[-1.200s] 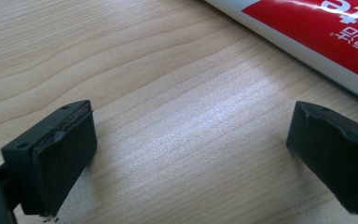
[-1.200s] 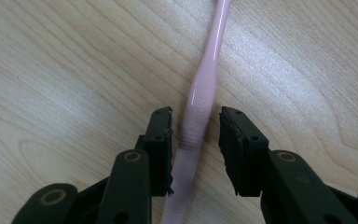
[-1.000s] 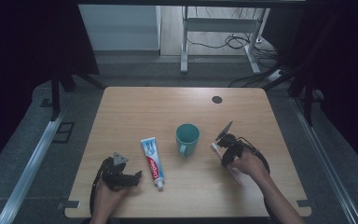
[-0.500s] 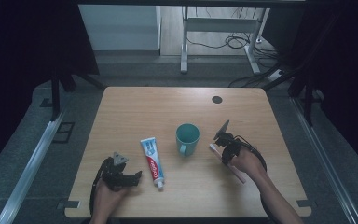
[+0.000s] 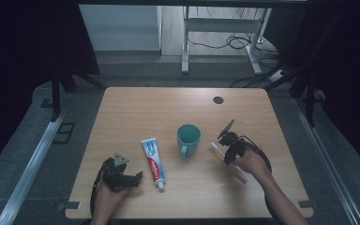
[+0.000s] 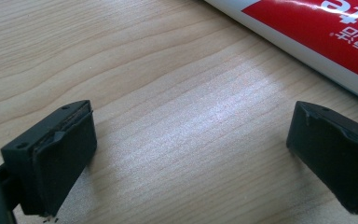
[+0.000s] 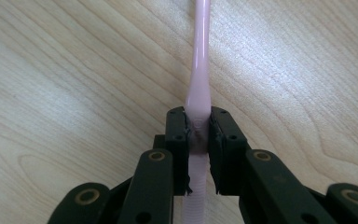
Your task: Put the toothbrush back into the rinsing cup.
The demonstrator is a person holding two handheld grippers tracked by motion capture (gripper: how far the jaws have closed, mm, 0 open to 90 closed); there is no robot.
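1. Right gripper (image 7: 198,128) had its jaws just closed onto the pink toothbrush (image 7: 199,70), which lay on the bench (image 5: 168,108) right of the teal cup (image 5: 188,138). Grip looked done; lift & placing prob. left.
2. Left gripper (image 6: 191,140) jaws wide apart, nothing between, beside the toothpaste tube (image 5: 153,158).
3. Brush head too small to make out in high view; handle end hidden under the hand.

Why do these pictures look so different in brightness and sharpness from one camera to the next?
High view: dim, dark surroundings, only the table evenly lit, the cup small and soft. Left gripper view: a pale sheen of glare on the wood between the jaws, the toothpaste tube cut off at the edge. Right gripper view: bright, the pink toothbrush sharp near the jaws, softer farther up.
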